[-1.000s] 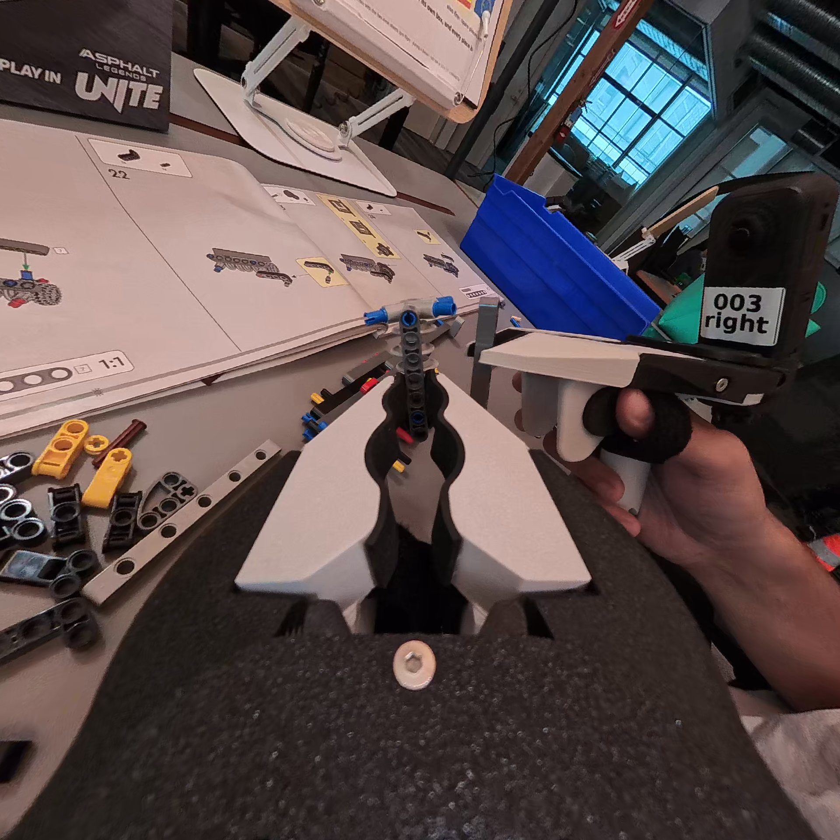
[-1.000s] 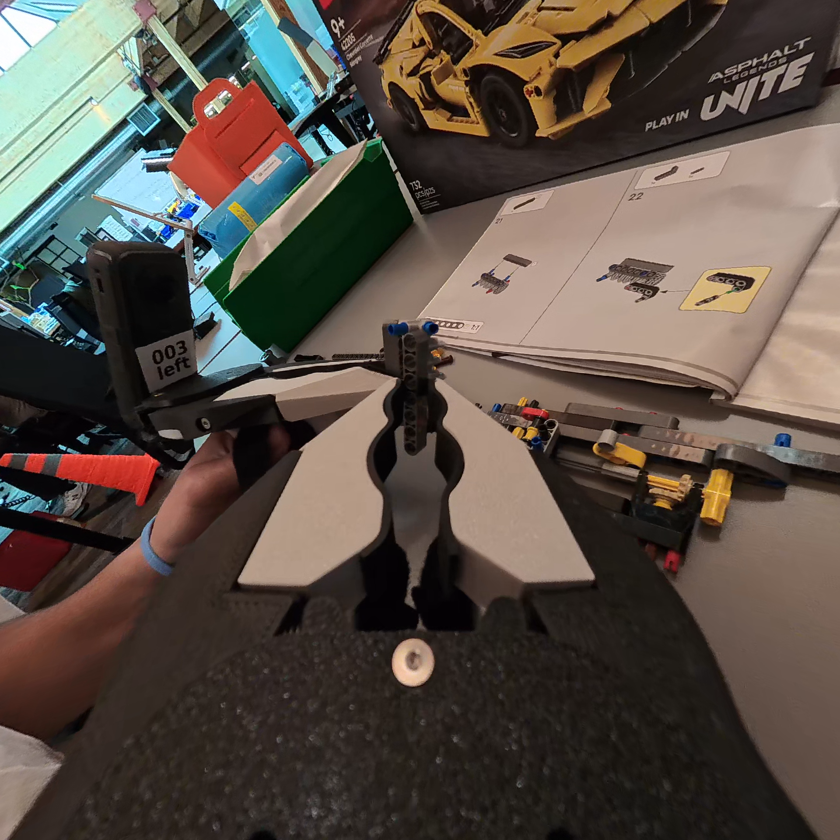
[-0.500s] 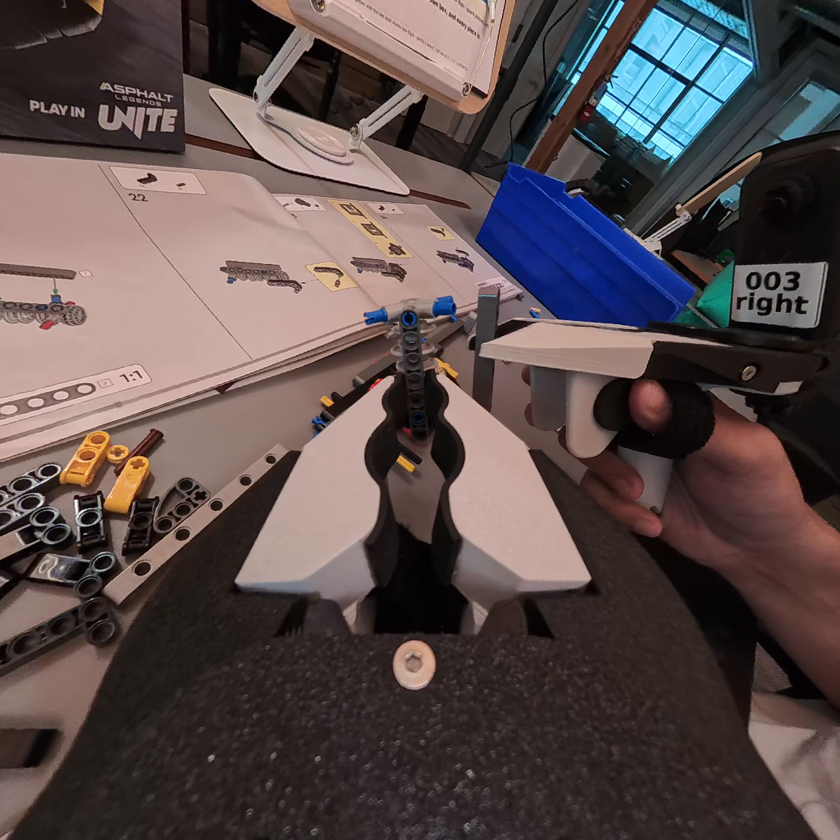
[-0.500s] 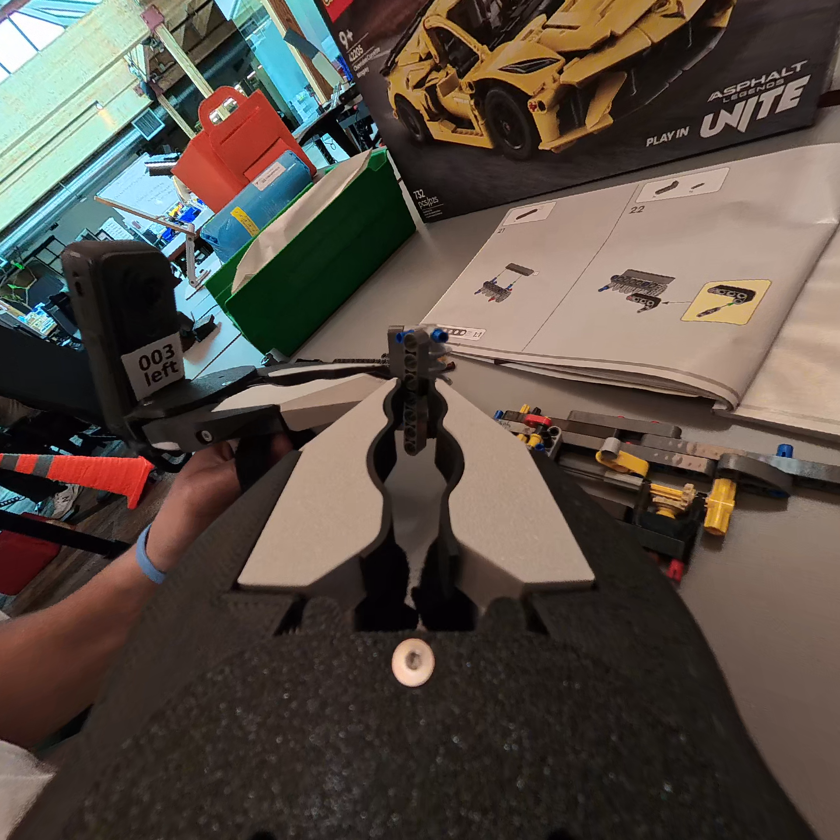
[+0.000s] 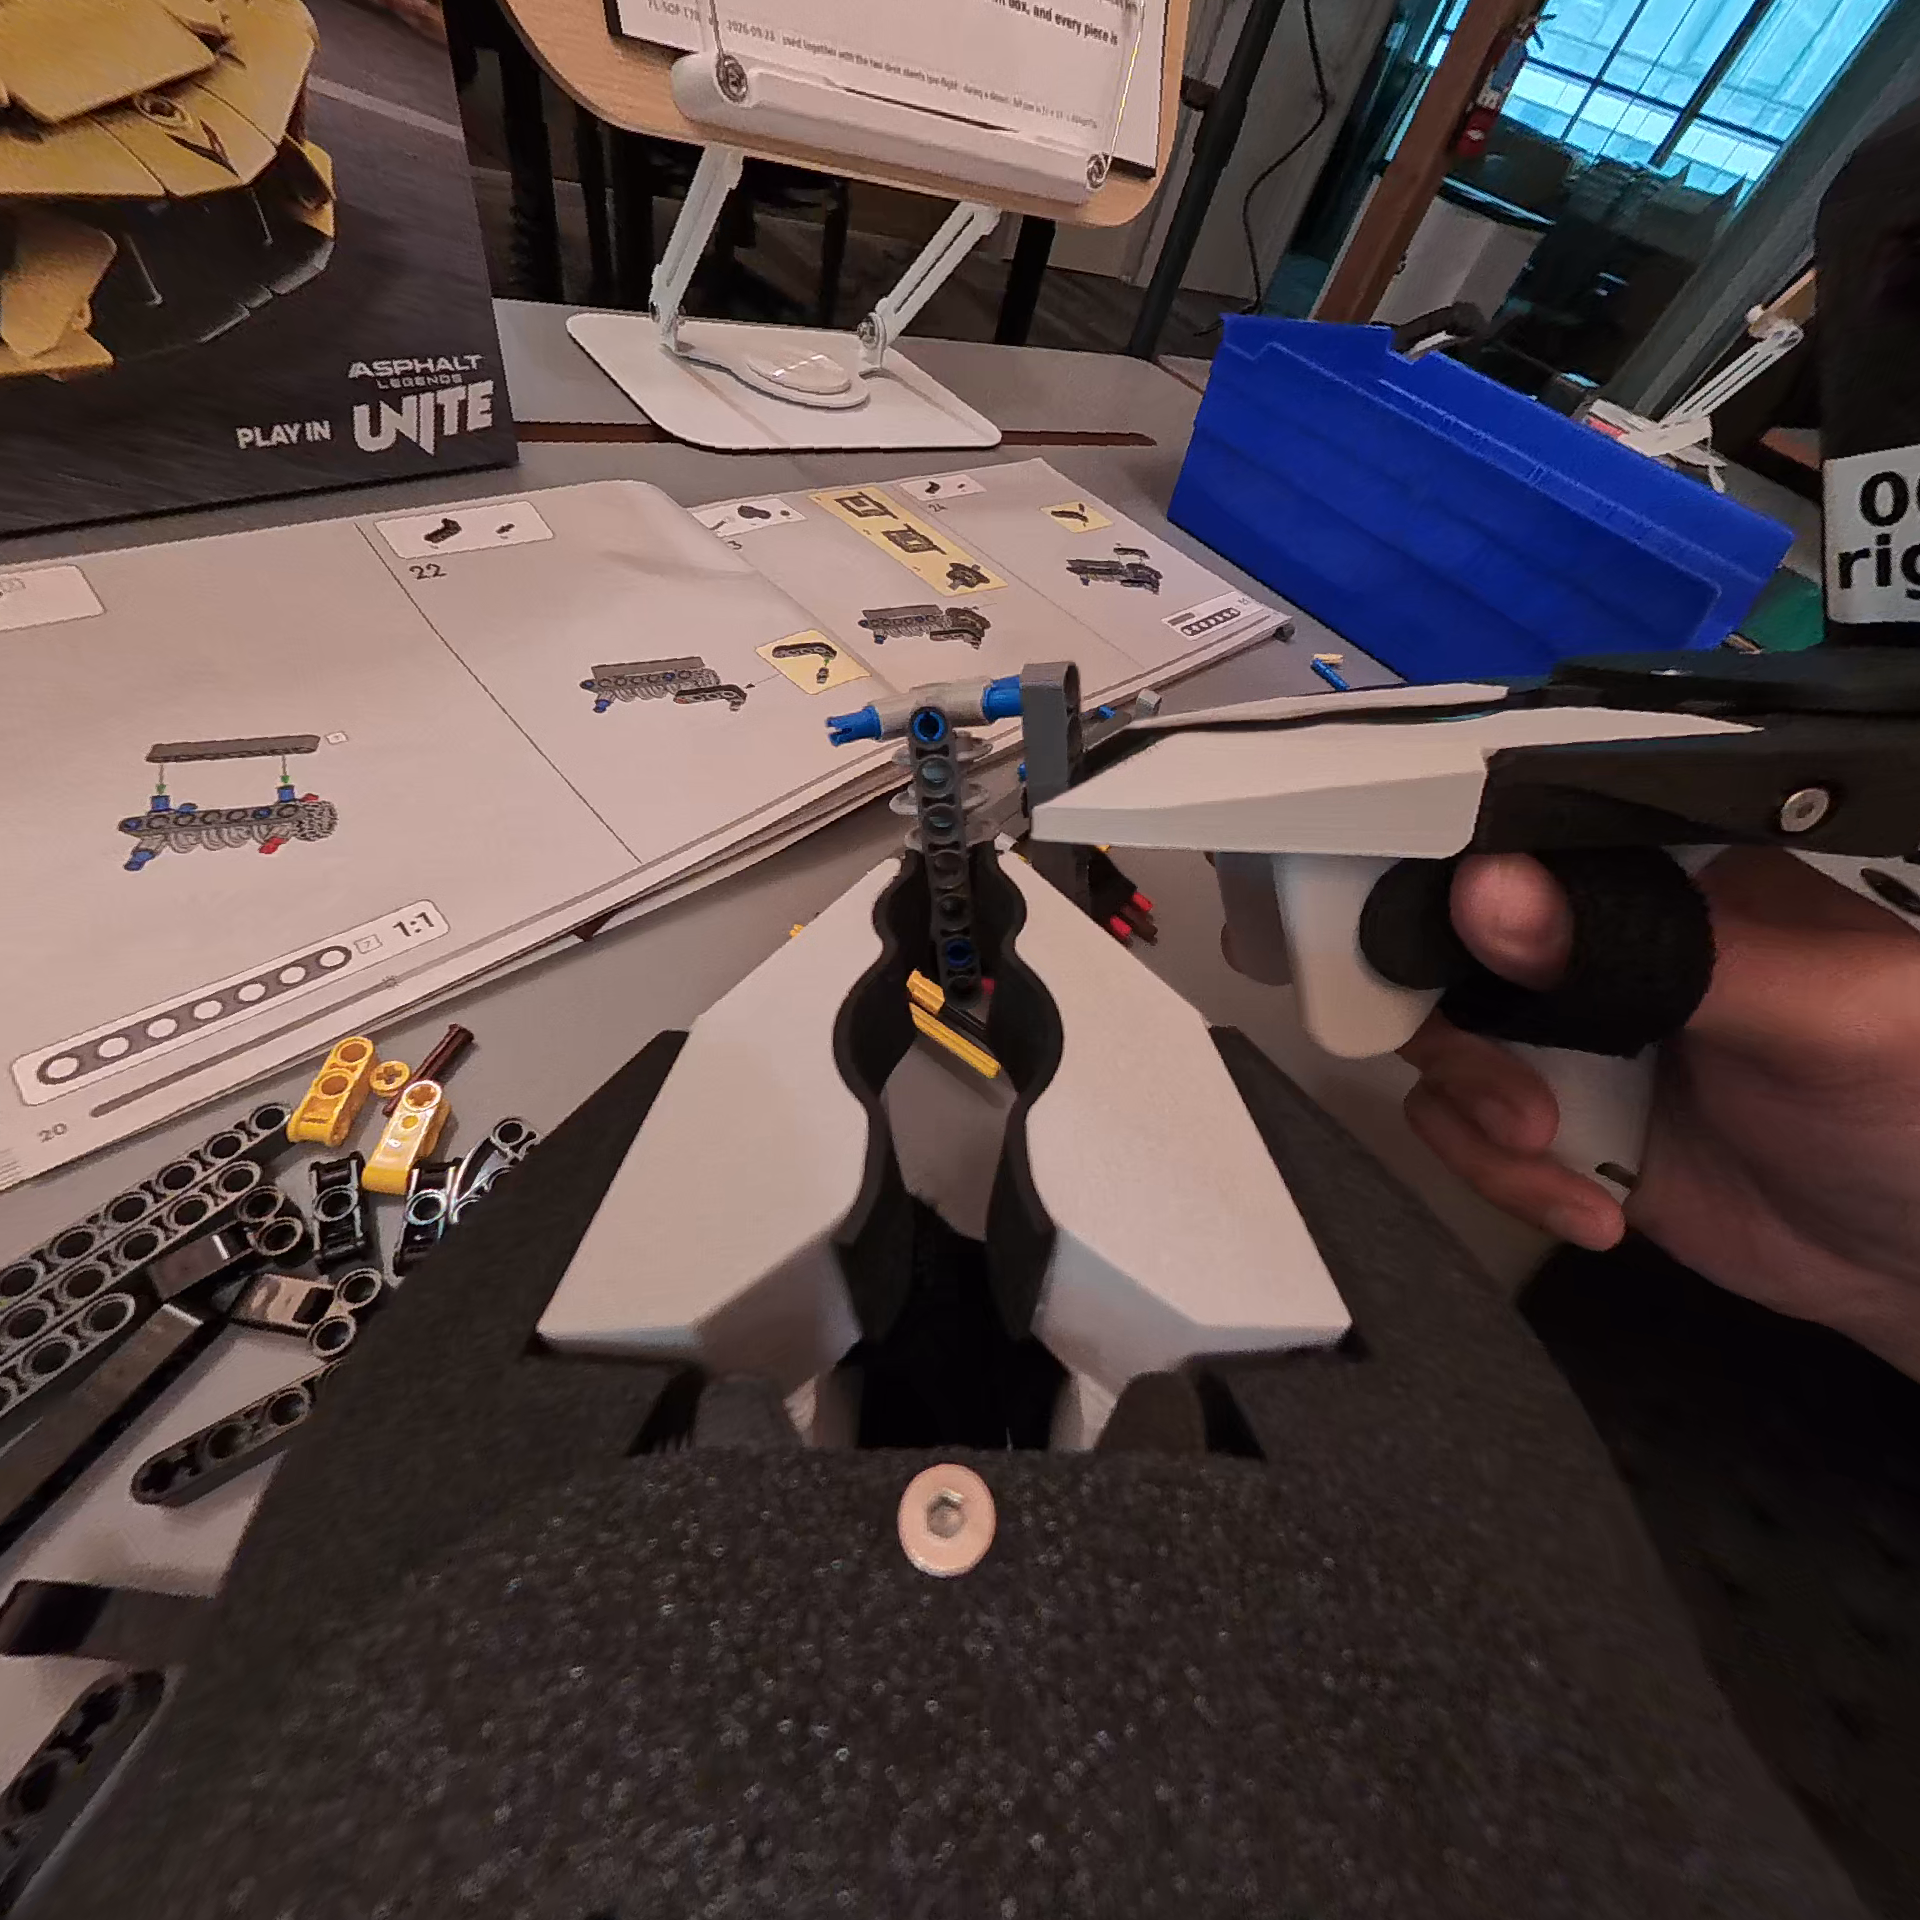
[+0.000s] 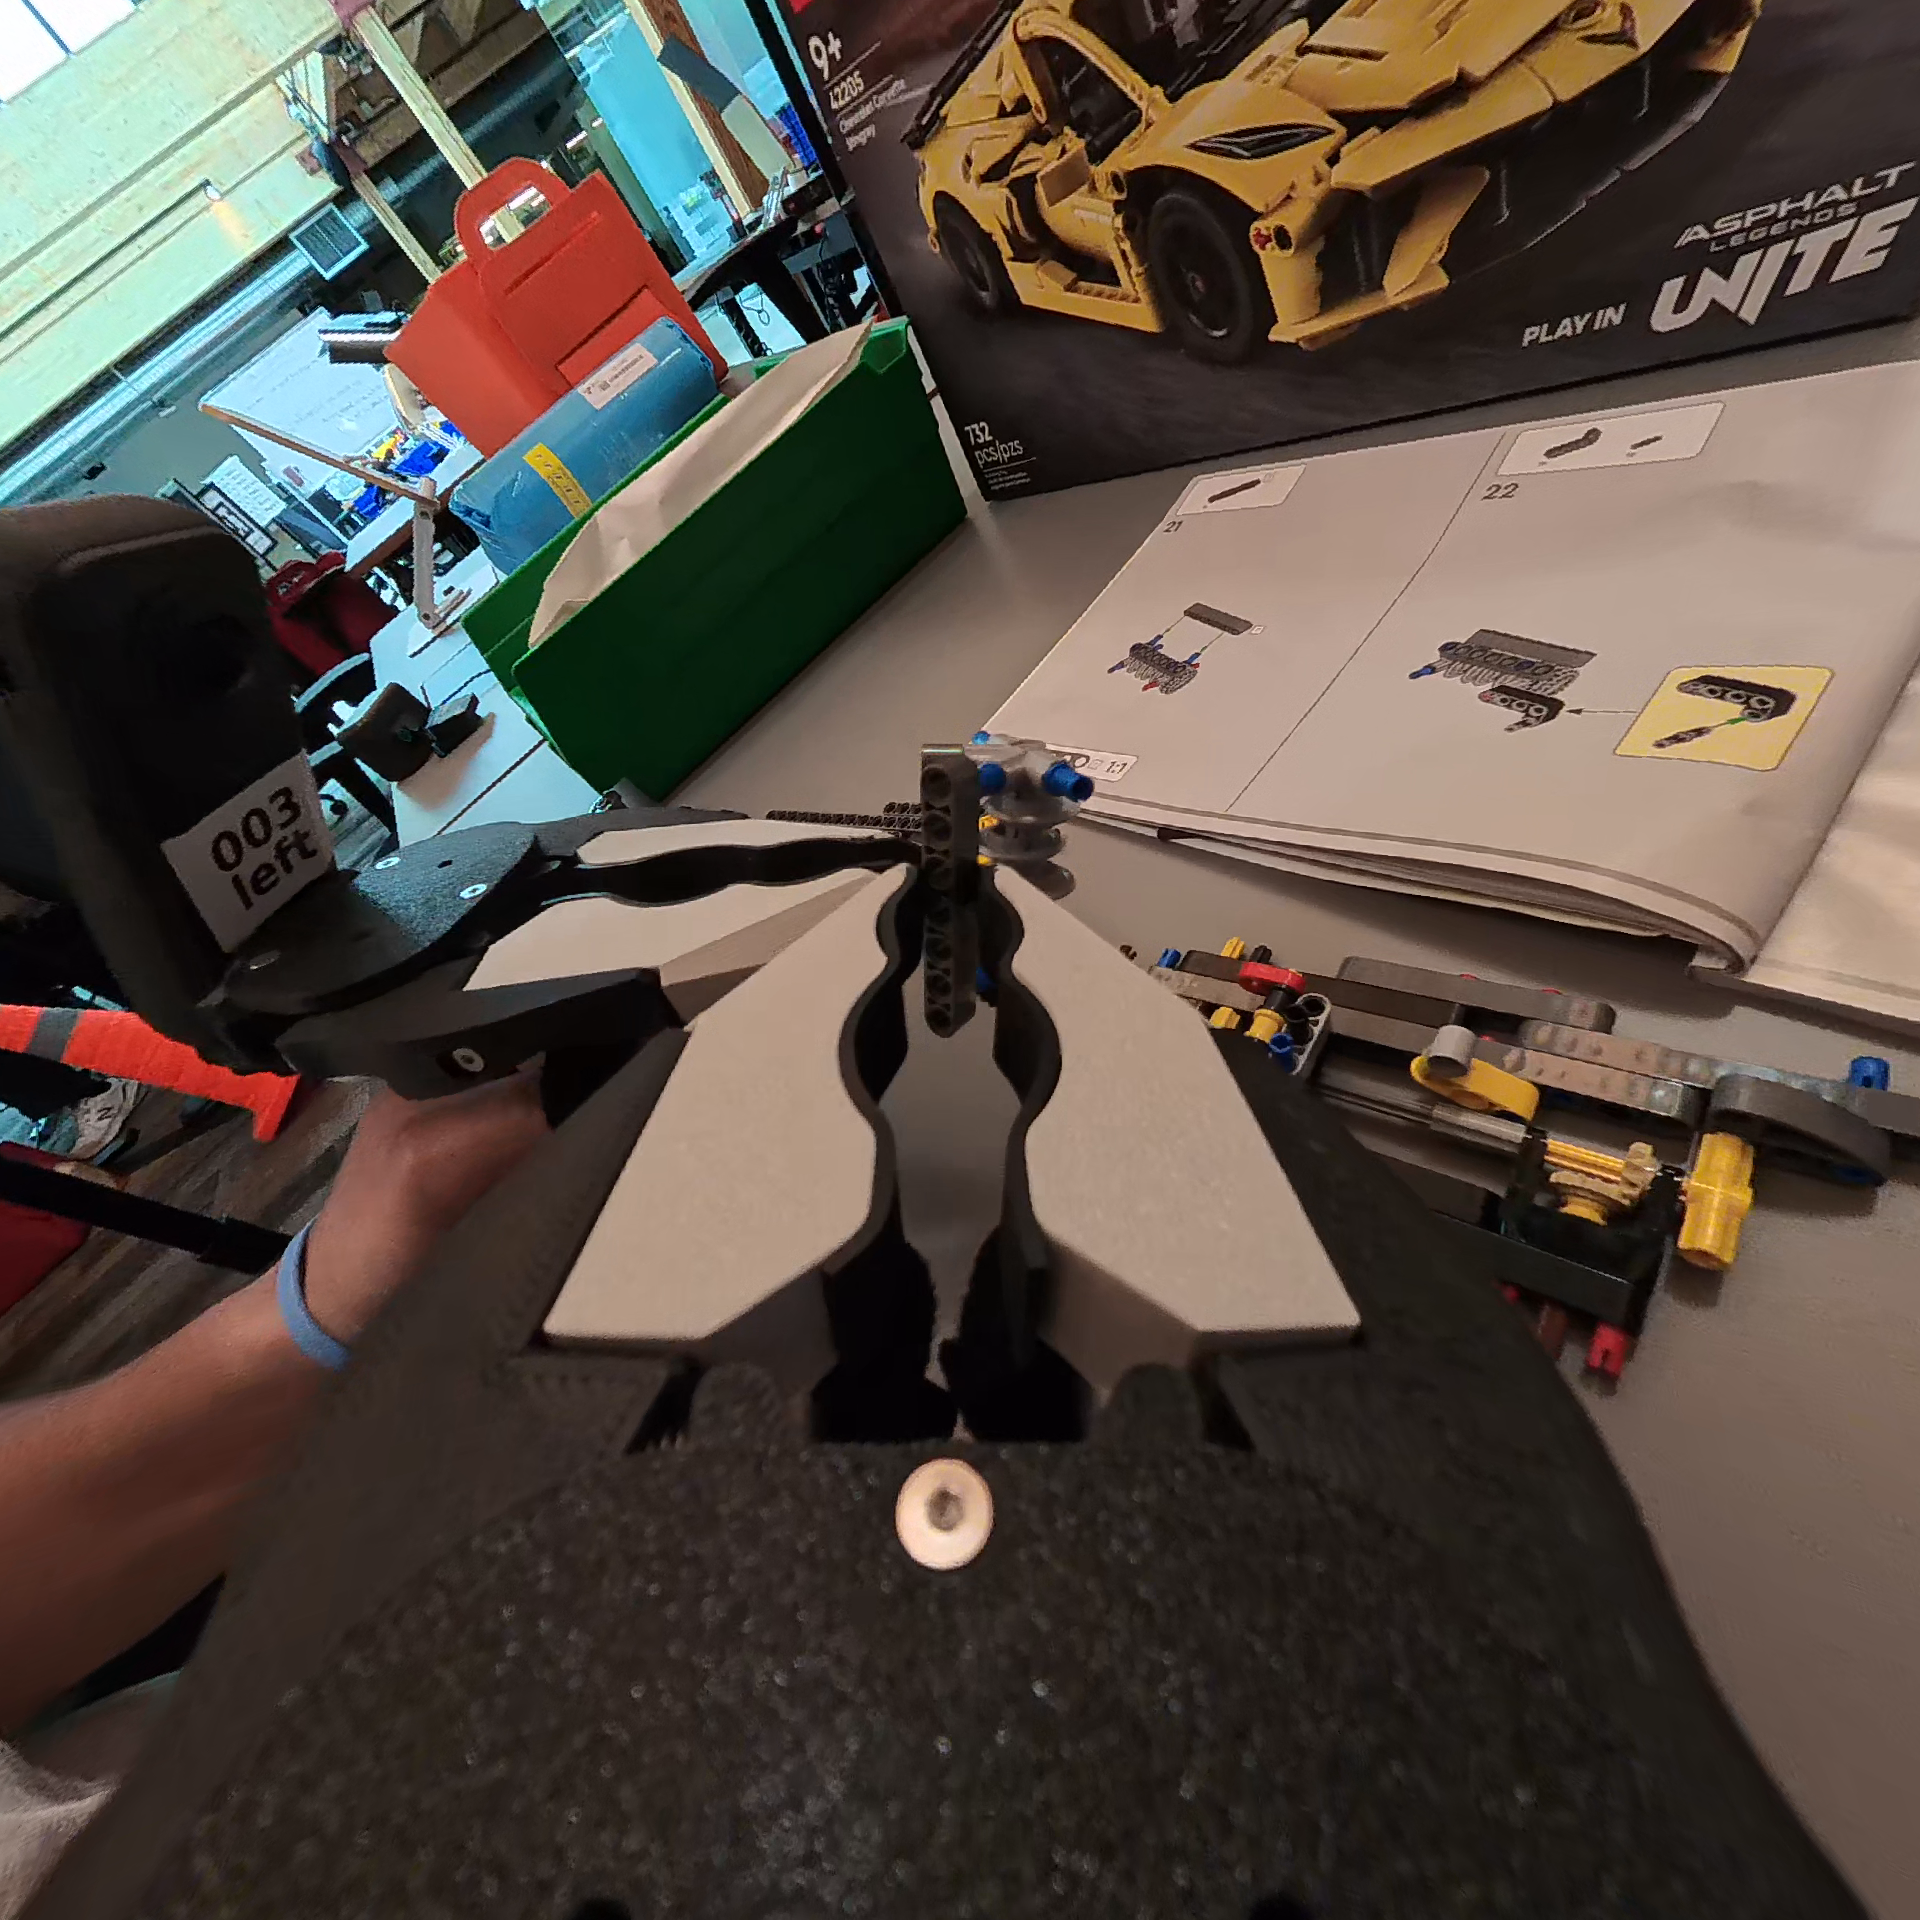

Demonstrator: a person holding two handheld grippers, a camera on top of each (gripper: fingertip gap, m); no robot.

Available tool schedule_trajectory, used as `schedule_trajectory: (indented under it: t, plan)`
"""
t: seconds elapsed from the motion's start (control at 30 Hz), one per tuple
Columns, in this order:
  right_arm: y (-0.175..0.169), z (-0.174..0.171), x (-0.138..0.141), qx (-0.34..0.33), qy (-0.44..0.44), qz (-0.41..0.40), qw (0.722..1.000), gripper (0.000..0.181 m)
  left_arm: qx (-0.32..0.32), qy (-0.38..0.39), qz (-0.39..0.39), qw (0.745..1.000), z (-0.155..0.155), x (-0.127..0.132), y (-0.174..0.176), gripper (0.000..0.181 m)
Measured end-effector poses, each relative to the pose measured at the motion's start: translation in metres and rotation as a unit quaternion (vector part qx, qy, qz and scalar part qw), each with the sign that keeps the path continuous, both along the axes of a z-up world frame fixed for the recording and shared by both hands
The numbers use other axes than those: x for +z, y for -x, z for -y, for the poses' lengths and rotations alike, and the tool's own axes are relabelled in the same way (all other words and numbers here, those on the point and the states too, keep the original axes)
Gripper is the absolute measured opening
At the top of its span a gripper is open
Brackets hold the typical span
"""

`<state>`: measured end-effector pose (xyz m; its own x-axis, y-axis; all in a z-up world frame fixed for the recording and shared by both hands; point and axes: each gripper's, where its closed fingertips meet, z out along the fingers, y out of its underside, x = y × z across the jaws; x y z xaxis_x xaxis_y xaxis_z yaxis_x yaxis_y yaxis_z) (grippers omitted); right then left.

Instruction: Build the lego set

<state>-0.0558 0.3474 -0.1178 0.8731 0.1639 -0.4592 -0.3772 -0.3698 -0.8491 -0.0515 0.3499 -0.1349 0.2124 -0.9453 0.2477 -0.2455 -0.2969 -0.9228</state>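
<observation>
Lego subassembly (image 5: 940,831), clamped upright in the left claw (image 5: 951,935), is now nearly touching the grey beam (image 6: 943,894) clamped in the right claw (image 6: 948,977); both have closed in above the counter (image 5: 582,997), so mating is imminent.

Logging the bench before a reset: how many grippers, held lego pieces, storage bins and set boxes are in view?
Grippers: 2 (left gripper, right gripper)
Held lego pieces: 2 (black beam assembly in the left, grey beam in the right)
Storage bins: 2 (blue bin, green bin)
Set boxes: 1 (lego box)
Total: 7
</observation>
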Motion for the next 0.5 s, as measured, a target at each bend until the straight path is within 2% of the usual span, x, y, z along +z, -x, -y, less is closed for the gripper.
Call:
schedule_trajectory:
  t: [0.33,0.5]
  plan:
    - [-0.0008,0.0033,-0.0037,0.005,0.01,-0.018,1.0,0.01,0.001,-0.013,-0.005,1.0,0.001,0.0001,0.0001,0.007]
    - [-0.0012,0.003,-0.0034,0.005,0.011,-0.025,1.0,0.01,0.012,-0.05,-0.019,0.999,0.0005,0.0004,0.0007,0.007]
